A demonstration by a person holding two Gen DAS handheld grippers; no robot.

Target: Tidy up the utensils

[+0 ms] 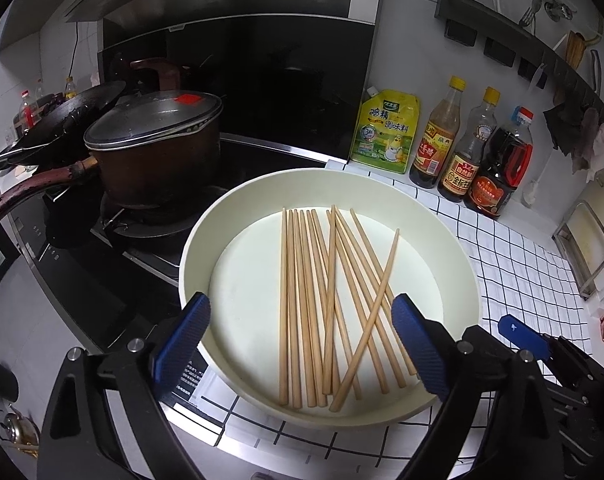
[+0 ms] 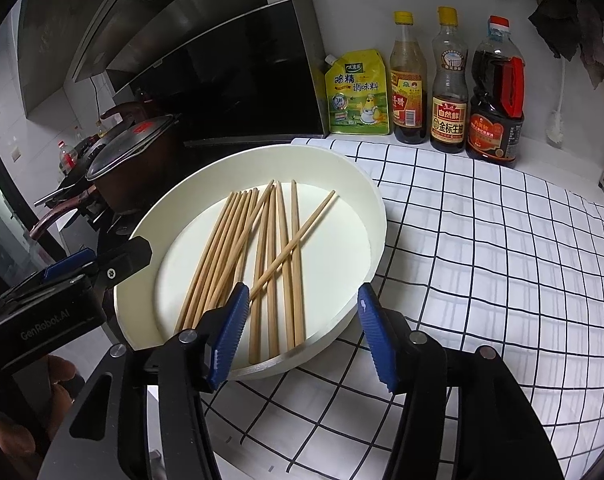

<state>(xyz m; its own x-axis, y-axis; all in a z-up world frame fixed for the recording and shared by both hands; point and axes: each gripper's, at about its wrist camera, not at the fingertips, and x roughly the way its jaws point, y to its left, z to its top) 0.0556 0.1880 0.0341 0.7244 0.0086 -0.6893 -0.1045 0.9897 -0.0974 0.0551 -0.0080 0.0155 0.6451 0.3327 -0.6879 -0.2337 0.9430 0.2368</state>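
A round white tray (image 1: pixel 221 216) (image 2: pixel 368 200) sits on a black-and-white checked cloth (image 2: pixel 482 260) beside the stove. Several wooden chopsticks (image 1: pixel 297 272) (image 2: pixel 269 248) lie loose in it, most roughly parallel and one slanting across the rest. My left gripper (image 1: pixel 300 302) hovers over the tray's near rim with its blue pads wide apart and nothing between them; its body (image 2: pixel 101 264) also shows at the tray's left side. My right gripper (image 2: pixel 304 292) stands open over the near right rim, its pads clear of the chopsticks, and one of its fingers (image 1: pixel 514 328) shows at the right.
A brown saucepan with a glass lid (image 1: pixel 153 124) and a dark wok (image 1: pixel 65 120) stand on the stove to the left. A yellow seasoning pouch (image 1: pixel 386 132) and three sauce bottles (image 1: pixel 462 148) line the back wall. A metal rack (image 1: pixel 586 248) is at the right. A hand (image 2: pixel 57 380) holds the left gripper.
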